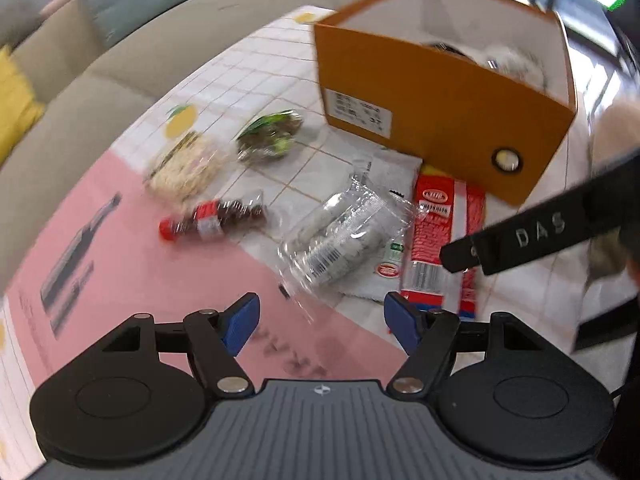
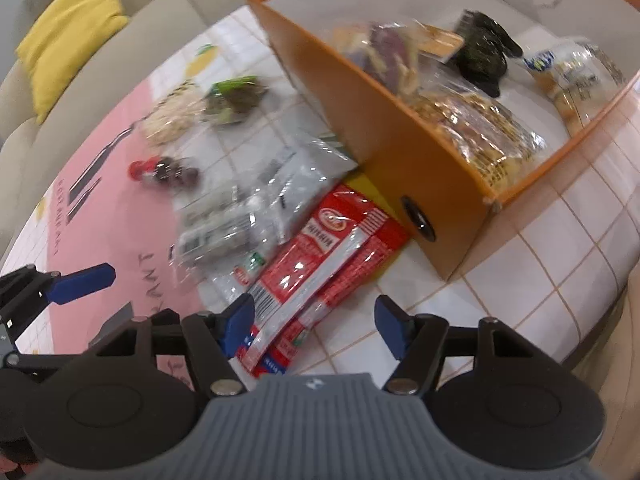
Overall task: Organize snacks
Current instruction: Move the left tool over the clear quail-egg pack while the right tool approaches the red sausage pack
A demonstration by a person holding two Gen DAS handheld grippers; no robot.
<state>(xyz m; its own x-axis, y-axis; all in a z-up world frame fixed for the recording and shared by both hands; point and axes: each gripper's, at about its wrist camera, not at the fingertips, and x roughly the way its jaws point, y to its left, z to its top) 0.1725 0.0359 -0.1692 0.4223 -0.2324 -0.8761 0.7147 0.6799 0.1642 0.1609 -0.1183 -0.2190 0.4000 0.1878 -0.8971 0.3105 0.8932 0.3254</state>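
Observation:
Loose snacks lie on the table beside an open orange box (image 1: 440, 120): a red packet (image 1: 436, 240), a clear wrapped packet (image 1: 344, 236), a dark snack with a red end (image 1: 212, 220), a beige bag (image 1: 184, 168) and a green-and-dark bag (image 1: 268, 136). My left gripper (image 1: 322, 326) hovers open over the pink mat, just short of the clear packet, with nothing between its pads. My right gripper (image 2: 316, 330) is open above the near end of the red packet (image 2: 320, 264), which lies flat by its left pad. The orange box (image 2: 380, 128) holds several snacks.
The table has a white grid cloth (image 2: 560, 248) with a pink mat (image 1: 140, 280). A beige sofa (image 1: 120, 60) with a yellow cushion (image 2: 68, 28) runs behind it. The table edge curves at the right in the right wrist view.

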